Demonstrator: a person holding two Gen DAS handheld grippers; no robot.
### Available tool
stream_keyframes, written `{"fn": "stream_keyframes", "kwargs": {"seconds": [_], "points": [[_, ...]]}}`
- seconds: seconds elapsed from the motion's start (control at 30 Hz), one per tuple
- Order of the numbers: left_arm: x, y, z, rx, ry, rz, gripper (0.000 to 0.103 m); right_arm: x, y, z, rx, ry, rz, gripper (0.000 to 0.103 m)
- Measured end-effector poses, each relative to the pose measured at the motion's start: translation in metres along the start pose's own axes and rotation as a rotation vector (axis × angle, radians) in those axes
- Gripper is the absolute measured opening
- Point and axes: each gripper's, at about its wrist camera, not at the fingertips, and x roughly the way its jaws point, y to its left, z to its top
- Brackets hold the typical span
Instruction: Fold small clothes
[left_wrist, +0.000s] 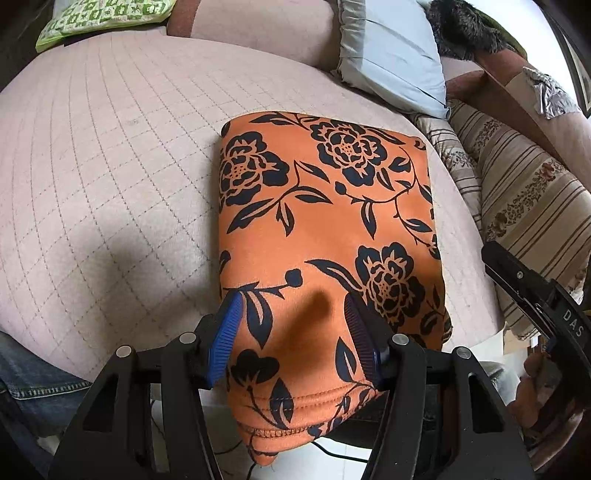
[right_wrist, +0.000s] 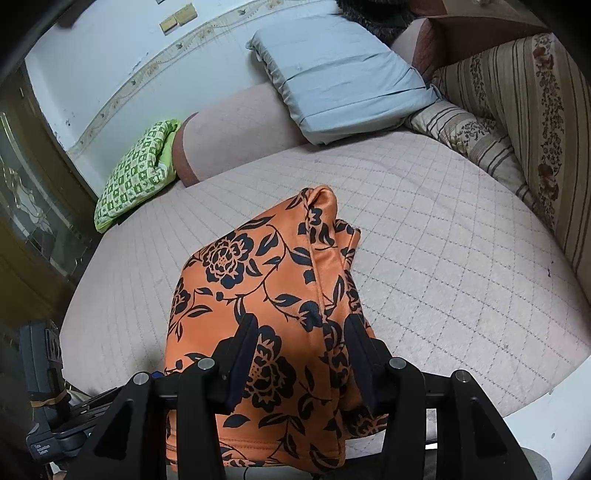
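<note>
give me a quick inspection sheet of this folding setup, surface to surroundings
surface: pink quilted mattress, bare around the garment
job's things: orange floral garment, folded, near end hanging over the mattress edge
clutter: grey-blue pillow, green checked cushion, striped cushion
grippers: left gripper and right gripper both open, jaws straddling the garment
cables: thin dark cable below the garment's hem
surroundings: white wall with patterned border, wooden door at left
</note>
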Motion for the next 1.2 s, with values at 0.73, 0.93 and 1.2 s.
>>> {"fn": "stream_keyframes", "kwargs": {"seconds": [0.73,0.93,1.2], "points": [[0.042,0.069,0.06,-0.245,0.094,-0.163,0.06,0.096,-0.07,0.061,0.193,0.317,0.161,0.05],[0.058,0.076,0.057,-0.262,0.087,-0.247,0.075,0.125,-0.068,0.04,0.158,0.419,0.131,0.051],[0.065,0.068,0.065,-0.25,0.088,-0.301,0.08,0.128,-0.096,0.043,0.303,0.391,0.214,0.057]]}}
